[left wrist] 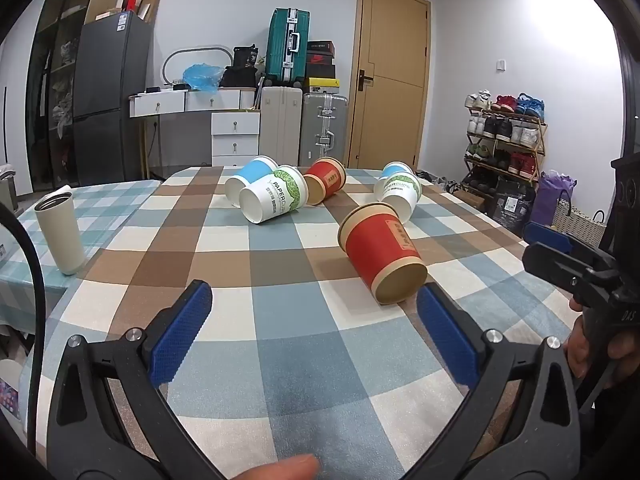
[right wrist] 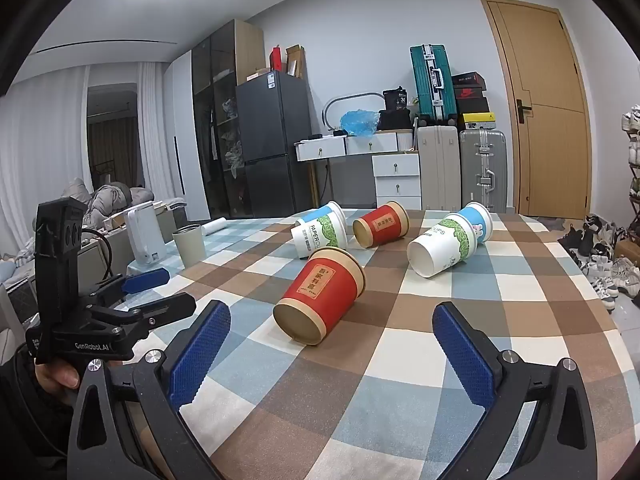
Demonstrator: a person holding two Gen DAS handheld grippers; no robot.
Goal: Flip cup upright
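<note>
The nearest red cup lies on its side on the checked cloth of the worktop, base toward both cameras, mouth pointing away toward the far edge. In the left wrist view its base sits just beside the tip of the right-hand blue pad; contact cannot be confirmed. In the right wrist view the cup lies ahead of the jaws, nearer the left-hand pad, apart from it. Left gripper: jaws spread wide, nothing between them. Right gripper: jaws spread wide, likewise holding nothing; seen from the left wrist camera it hangs at the right edge of the worktop, with the person's hand on its grip. Behind the nearest cup, five more paper cups lie tipped over: a second red cup at the middle, a green-leaf white cup with a blue cup touching it behind, and a second green-leaf white cup with a blue cup nested against its base. A pale tumbler stands upright, well apart from the cups, at the left side of the worktop. Beyond it, in the right wrist view, a white kettle stands upright.
</note>
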